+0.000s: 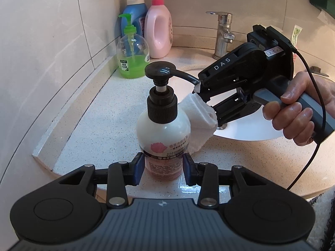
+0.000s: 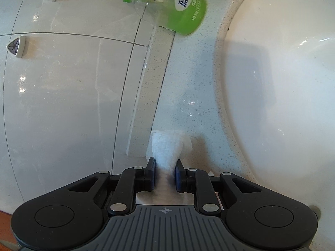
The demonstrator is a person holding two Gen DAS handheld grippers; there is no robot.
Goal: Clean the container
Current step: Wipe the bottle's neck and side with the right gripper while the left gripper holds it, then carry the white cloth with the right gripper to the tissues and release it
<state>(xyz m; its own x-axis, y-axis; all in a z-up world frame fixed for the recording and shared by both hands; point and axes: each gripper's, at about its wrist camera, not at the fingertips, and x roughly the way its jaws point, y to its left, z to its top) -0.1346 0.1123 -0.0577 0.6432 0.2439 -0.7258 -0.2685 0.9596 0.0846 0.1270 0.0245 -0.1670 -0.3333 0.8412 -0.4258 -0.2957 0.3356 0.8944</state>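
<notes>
Standing upright on the speckled worktop [image 1: 88,129], the pump bottle [image 1: 163,138] with its black pump head and white body sits at the near left of the round white basin [image 2: 282,83]. Left gripper [image 1: 163,168]: jaws closed around the lower part of the bottle, one blue pad on each side of the labelled base. Right gripper [image 2: 165,173]: held by a person's hand [image 1: 299,115] from the right, jaws pinched tight on a folded white cloth [image 1: 201,119], which bulges out beyond the pads. The cloth rests against the right shoulder of the bottle, just below the spout of the pump. Farther back on the worktop, against the tiled wall, stand a green soap dispenser [image 1: 132,56], a pink bottle [image 1: 159,31] and a blue bottle [image 1: 134,10]. A chrome tap [image 1: 223,35] rises behind the basin.
</notes>
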